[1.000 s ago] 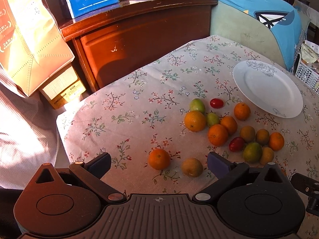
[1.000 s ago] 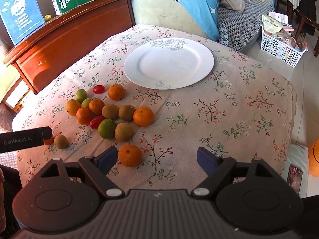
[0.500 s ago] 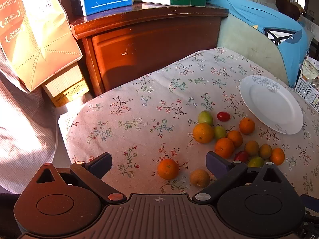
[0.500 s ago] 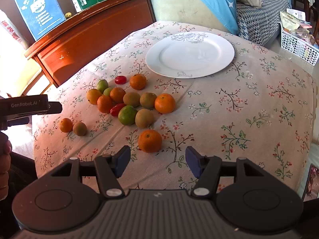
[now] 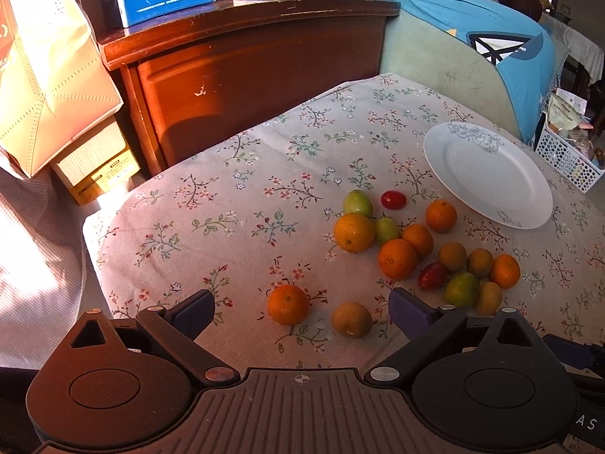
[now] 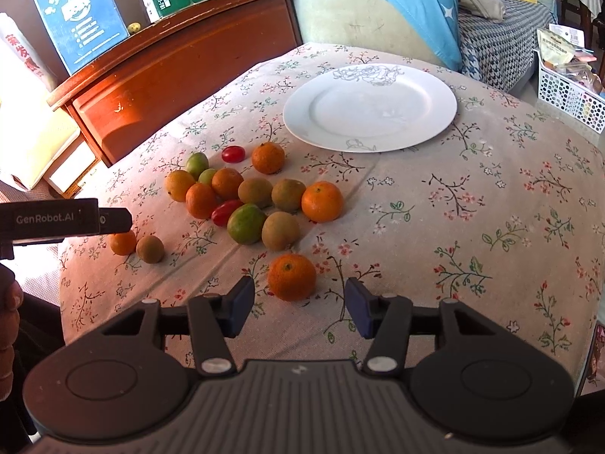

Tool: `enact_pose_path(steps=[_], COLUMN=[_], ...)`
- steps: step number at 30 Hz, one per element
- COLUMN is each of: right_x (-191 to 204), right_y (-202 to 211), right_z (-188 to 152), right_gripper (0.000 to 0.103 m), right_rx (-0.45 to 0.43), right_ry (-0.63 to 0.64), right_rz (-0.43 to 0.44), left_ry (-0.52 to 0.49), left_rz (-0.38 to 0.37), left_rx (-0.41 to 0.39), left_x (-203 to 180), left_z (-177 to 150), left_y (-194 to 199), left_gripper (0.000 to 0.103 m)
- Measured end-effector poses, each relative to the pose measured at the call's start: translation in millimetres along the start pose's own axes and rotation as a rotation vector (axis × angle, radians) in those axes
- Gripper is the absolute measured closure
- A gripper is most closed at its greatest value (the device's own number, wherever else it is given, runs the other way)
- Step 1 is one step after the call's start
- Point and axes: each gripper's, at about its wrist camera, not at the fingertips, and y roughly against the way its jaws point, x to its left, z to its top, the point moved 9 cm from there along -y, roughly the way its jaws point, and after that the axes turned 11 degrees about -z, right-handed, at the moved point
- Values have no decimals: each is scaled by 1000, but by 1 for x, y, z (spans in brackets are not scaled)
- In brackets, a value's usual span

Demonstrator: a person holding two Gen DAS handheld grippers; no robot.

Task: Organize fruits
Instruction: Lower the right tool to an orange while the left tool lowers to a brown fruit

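Both grippers spread, holding nothing; fruit loose on tablecloth (image 6: 472, 227).
Right gripper (image 6: 298, 304), narrower, frames lone orange (image 6: 292, 277) near front edge; left gripper (image 5: 302, 312), wide, alone shows its pair (image 5: 289, 304); plate (image 6: 370, 108) bare.

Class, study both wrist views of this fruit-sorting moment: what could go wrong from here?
1. The right claw is open with the lone orange just ahead of its tips; closing off-centre could send the round fruit rolling on the cloth.
2. The other fruits sit packed together, so reaching for the green one may knock its neighbours.
3. The plate looks shallow; fruit set down near the rim might roll off.
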Motion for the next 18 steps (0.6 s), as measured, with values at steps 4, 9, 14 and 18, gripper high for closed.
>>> enact_pose_path(steps=[4, 9, 14, 18], right_x=[3, 6, 7, 9], right_y=[-1, -2, -5, -8], right_z=[0, 0, -1, -2], right_gripper=[51, 51, 51, 56], right_rx=[0, -4, 1, 7], right_ry=[0, 24, 26, 23], right_rz=[14, 8, 0, 8], left_ry=[-26, -81, -82, -72], left_rz=[-38, -89, -118, -114], left_rx=[28, 44, 64, 72], left_x=[-8, -22, -25, -22], left_z=[-8, -15, -22, -27], left_y=[-7, -13, -22, -28], left_gripper=[10, 21, 45, 51])
